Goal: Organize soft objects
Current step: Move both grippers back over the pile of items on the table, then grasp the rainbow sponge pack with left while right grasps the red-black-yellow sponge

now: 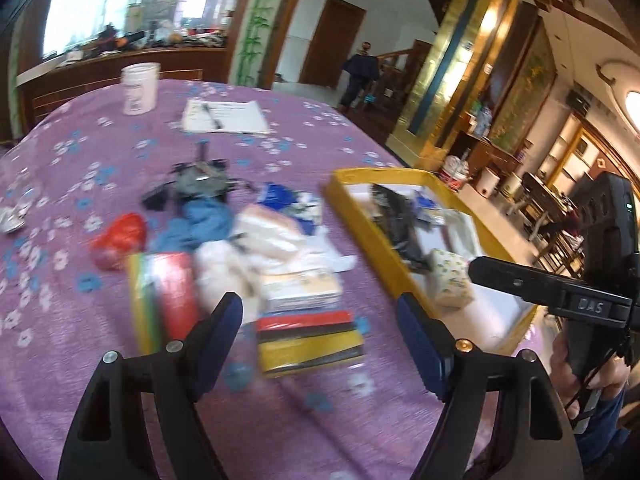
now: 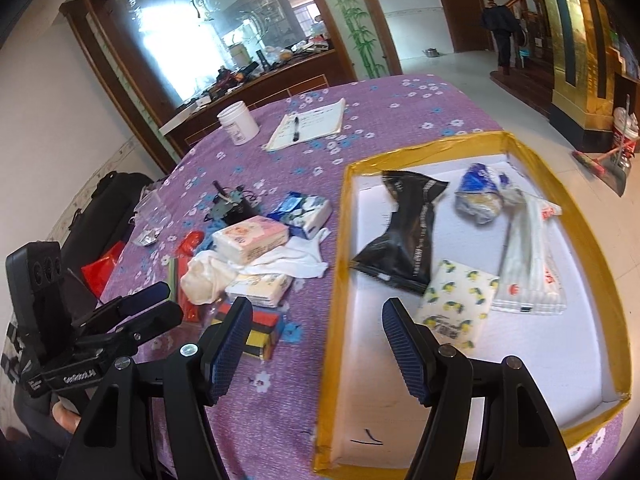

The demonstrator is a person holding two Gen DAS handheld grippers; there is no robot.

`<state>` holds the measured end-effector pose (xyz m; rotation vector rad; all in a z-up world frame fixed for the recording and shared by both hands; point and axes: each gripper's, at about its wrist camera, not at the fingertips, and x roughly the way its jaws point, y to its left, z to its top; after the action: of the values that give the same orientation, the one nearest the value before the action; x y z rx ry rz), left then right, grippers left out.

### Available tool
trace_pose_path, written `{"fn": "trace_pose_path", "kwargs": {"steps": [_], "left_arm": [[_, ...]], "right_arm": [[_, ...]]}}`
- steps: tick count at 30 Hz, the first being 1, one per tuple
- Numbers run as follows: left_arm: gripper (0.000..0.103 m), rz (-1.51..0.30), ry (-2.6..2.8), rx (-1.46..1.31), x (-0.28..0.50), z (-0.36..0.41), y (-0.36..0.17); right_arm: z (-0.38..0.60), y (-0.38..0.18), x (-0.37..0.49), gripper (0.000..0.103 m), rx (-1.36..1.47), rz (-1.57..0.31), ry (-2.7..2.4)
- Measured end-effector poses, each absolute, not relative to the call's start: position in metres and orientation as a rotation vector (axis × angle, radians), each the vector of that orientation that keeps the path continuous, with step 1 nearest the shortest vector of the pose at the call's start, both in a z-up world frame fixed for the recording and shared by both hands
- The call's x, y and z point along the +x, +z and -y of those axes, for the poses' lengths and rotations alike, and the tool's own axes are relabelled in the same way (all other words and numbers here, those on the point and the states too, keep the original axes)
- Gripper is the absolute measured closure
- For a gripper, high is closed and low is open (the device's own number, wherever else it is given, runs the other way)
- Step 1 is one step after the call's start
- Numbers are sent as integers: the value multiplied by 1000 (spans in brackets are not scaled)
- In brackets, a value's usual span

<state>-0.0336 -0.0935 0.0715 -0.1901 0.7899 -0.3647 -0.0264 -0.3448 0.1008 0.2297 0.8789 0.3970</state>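
Purple flowered tablecloth (image 2: 400,104) carries everything. Left gripper (image 1: 320,334) hangs with jaws apart, empty, over what looks, through blur, like striped sponges (image 1: 310,338). Right gripper (image 2: 316,346), likewise spread and empty, straddles the yellow-rimmed tray (image 2: 420,152) edge, lemon-print tissue pack (image 2: 456,300) just ahead.

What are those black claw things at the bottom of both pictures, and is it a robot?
No robot: a person holds a two-finger grabber in each hand, each carrying a camera looking along its fingers. One picture comes from the left gripper, the other from the right gripper. Both are open and hold nothing. On the purple flowered tablecloth lies a pile of soft things, such as a pink tissue pack and a white cloth. Beside it, the yellow-rimmed white tray already holds a black plastic pouch and a lemon-print tissue pack.
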Motion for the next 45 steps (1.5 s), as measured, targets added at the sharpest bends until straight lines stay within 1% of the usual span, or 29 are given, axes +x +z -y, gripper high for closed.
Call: {"fn": "trace_pose_path", "kwargs": {"steps": [6,11,13,15,18,22,29,30,31,33,35,36,40,45], "left_arm": [[25,-809,-259,-244,-38,41,57],[25,-840,-202,-240,-44,12,47],[21,-864,-197,-219,-45,6,40],[17,-889,-209,-216,-45,5,32],[16,-934,-229,-199,-39,15,21],[16,-991,-211,-102,-31,38,10],[17,-989,-144,-19,-17,60,7],[26,-971,-145,-5,-17,64,9],[42,-963,-144,0,-16,66,10],[48,-966,-118,18,-15,68,10],[51,-966,-114,-6,-14,64,9],[58,-964,-109,-15,-14,62,10],[60,-957,-96,-50,-19,49,13],[61,-941,-88,-72,-28,31,16]], "right_arm": [[308,91,-28,30,191,-905,480],[280,79,-31,30,151,-940,538],[275,77,-31,30,141,-946,547],[273,76,-32,30,138,-951,552],[275,76,-32,30,144,-952,549],[279,76,-32,30,153,-952,543],[286,74,-32,30,171,-951,541],[286,74,-32,30,173,-952,539],[288,73,-31,30,176,-953,539],[290,72,-30,30,182,-954,537],[291,72,-29,30,188,-955,534],[292,72,-29,30,188,-955,534],[297,72,-29,30,195,-952,526],[295,71,-25,30,192,-964,521]]}}
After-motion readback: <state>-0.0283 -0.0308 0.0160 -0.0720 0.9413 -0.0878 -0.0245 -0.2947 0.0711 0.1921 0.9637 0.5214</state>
